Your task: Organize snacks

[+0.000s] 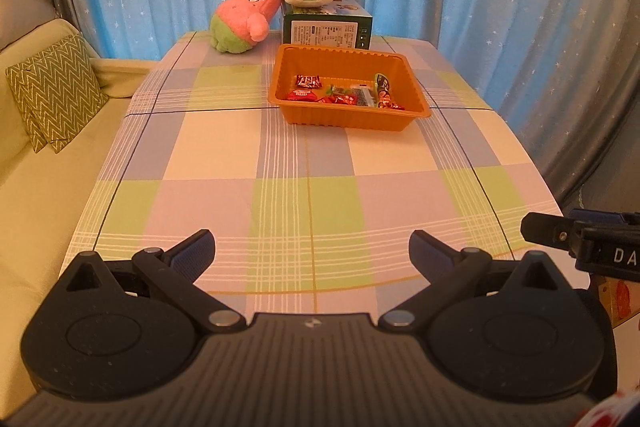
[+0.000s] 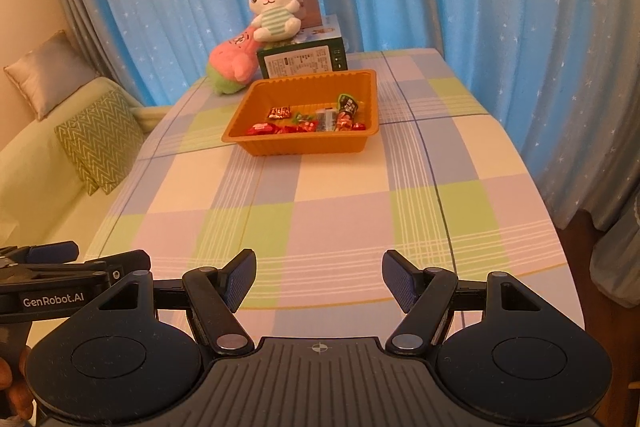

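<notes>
Well ahead of my left gripper (image 1: 312, 251) and right gripper (image 2: 319, 275), both spread wide and empty over the checked tablecloth (image 1: 304, 195), every visible snack (image 1: 344, 95) lies inside the orange tray (image 1: 352, 117), so little sorting seems left.

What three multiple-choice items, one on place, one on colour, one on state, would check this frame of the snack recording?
1. Where do the wrapped snacks lie?
A. Inside the tray
B. Scattered on the tablecloth
C. On the sofa

2. What colour is the tray?
A. Blue
B. Orange
C. White

3. How do the left tool and right tool stand?
A. Both shut on snacks
B. One holds the tray
C. Both open, holding nothing

Key: 1 A, the wrappers sit within the tray walls in both views. 2 B, its ribbed walls are orange. 3 C, only the checked tablecloth shows between each pair of fingers.
</notes>
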Motion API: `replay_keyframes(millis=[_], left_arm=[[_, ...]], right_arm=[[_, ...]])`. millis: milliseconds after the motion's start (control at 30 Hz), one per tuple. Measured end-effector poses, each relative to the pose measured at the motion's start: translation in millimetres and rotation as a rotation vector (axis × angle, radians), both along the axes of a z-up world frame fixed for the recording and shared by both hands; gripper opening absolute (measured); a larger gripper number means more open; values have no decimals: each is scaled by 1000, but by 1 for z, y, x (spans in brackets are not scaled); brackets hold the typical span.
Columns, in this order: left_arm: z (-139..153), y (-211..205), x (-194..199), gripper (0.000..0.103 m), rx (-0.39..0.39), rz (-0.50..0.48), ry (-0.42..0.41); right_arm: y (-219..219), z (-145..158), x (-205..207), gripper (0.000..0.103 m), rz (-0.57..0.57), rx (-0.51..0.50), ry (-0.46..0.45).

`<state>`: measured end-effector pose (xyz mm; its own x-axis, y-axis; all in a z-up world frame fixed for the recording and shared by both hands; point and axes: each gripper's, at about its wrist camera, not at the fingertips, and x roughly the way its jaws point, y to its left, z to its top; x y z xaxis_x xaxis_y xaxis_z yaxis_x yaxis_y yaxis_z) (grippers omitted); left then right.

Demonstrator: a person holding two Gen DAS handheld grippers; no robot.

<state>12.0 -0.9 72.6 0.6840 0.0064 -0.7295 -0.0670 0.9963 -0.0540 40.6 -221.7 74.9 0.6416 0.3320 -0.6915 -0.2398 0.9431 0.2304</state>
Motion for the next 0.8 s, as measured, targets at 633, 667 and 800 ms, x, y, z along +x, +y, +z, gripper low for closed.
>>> replay_keyframes(millis=[633,667,800], left_arm=[[6,-2,-14,103,4,0,-18],[6,-2,-14,103,3,-1,-20],[6,-1,-14,103,4,0,-19]], right_arm=[[-9,4,-16,70,-1,-7,-6],[-9,4,-17,70,-1,-7,-7],[-7,4,-14,70,2,-6,-2]])
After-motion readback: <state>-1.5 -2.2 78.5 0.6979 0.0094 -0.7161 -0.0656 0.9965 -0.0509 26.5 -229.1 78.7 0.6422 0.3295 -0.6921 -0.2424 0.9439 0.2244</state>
